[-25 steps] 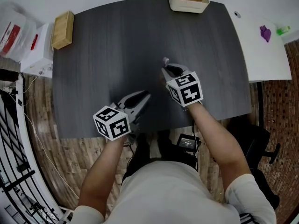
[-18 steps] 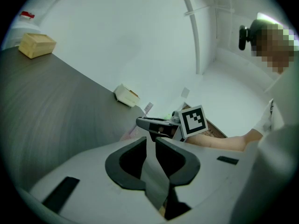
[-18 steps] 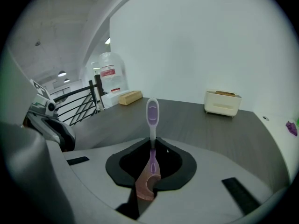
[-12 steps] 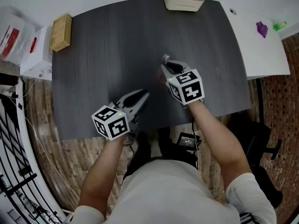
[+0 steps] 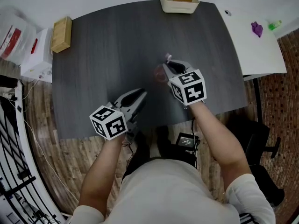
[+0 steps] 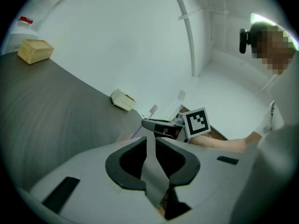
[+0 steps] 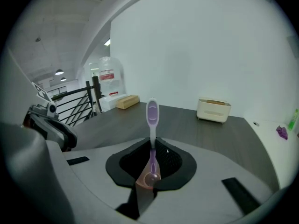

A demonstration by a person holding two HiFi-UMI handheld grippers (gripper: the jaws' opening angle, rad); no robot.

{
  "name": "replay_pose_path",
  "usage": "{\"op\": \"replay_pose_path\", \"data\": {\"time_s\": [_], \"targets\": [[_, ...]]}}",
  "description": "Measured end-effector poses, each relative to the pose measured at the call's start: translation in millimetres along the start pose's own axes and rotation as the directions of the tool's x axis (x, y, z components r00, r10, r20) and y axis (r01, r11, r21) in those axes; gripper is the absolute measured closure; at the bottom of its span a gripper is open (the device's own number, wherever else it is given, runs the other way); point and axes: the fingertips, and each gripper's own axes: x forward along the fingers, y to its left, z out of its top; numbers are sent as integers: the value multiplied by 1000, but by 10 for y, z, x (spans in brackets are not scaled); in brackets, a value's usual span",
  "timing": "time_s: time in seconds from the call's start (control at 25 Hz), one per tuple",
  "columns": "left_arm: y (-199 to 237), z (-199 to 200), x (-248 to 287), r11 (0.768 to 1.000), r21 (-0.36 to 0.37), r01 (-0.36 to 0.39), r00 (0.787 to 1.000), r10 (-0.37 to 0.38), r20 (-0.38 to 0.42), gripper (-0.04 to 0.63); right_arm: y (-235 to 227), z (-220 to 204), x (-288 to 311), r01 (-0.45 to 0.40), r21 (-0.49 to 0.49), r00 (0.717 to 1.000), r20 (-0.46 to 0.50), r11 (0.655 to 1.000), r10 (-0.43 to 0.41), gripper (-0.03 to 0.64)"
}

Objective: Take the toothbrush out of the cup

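Note:
My right gripper is shut on a purple-and-white toothbrush over the middle of the dark table. In the right gripper view the toothbrush stands upright between the jaws, its head above them. A translucent pink cup shows below the jaws around the brush's lower end. In the head view the cup sits just left of that gripper. My left gripper hovers near the table's front edge, shut with nothing in it, apart from the cup. From the left gripper view the brush shows beyond the jaws.
A cream box stands at the table's far edge and a wooden block at its far left corner. A white table at the right carries a purple item. White boxes and a railing lie left.
The right gripper with the toothbrush has shifted slightly, and the pink cup now shows more plainly beside it. The left gripper has hardly moved.

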Motion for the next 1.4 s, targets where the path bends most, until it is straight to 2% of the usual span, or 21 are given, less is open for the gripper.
{"op": "replay_pose_path", "data": {"time_s": [0.56, 1.4], "targets": [[-288, 114, -137, 999, 39, 19, 998, -21, 51, 555, -28, 166, -436, 37, -7, 997, 61, 999, -37, 574], [-772, 306, -431, 993, 108, 53, 990, -66, 122, 555, 69, 324, -1065, 52, 39, 984, 166, 998, -58, 574]]}}
